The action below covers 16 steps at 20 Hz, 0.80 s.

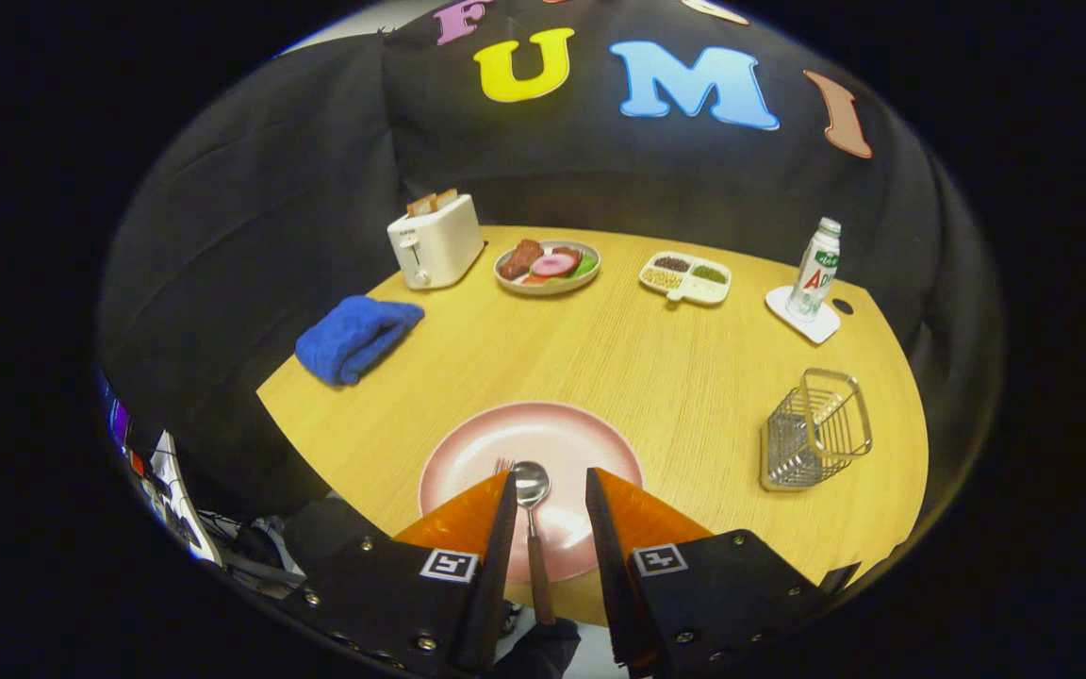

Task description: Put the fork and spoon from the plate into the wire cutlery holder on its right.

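Note:
A pink plate [543,434] lies at the near edge of the wooden table. On it rests a spoon [532,509] with a metal bowl and a brown handle that runs back toward me between the fingers. The fork [503,465] shows just its tines beside the spoon's bowl; the left finger hides the rest. My gripper [551,483] hovers above the plate, open, its fingers standing on either side of the spoon without touching it. The wire cutlery holder [814,432] stands to the right of the plate, empty as far as I can see.
Beyond the plate are a blue cloth [354,338], a white toaster [434,243] with bread, a plate of food [548,266], a divided snack tray [684,276] and a bottle [814,270] on a white coaster. Cables lie below the table's left edge.

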Tool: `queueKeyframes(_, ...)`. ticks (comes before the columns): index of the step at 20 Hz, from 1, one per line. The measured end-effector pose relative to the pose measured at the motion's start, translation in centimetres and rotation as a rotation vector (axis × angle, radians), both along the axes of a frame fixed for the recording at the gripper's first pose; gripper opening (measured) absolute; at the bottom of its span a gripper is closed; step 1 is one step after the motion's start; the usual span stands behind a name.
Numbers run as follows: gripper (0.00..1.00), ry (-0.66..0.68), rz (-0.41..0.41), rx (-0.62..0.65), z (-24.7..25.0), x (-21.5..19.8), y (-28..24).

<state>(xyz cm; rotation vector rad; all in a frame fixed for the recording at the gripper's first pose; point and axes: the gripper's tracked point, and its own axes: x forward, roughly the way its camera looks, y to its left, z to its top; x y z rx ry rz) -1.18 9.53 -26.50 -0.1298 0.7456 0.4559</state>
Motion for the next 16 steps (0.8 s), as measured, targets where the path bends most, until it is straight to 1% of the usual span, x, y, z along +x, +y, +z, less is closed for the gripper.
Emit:
queueKeyframes(5,0.45,0.089,0.047,-0.034,-3.5,-1.3,0.8)
queueKeyframes(11,0.46,0.146,0.064,-0.088,-5.9,-1.5,0.6)
queueKeyframes(16,0.45,0.16,0.096,-0.152,-7.4,-1.3,0.4)
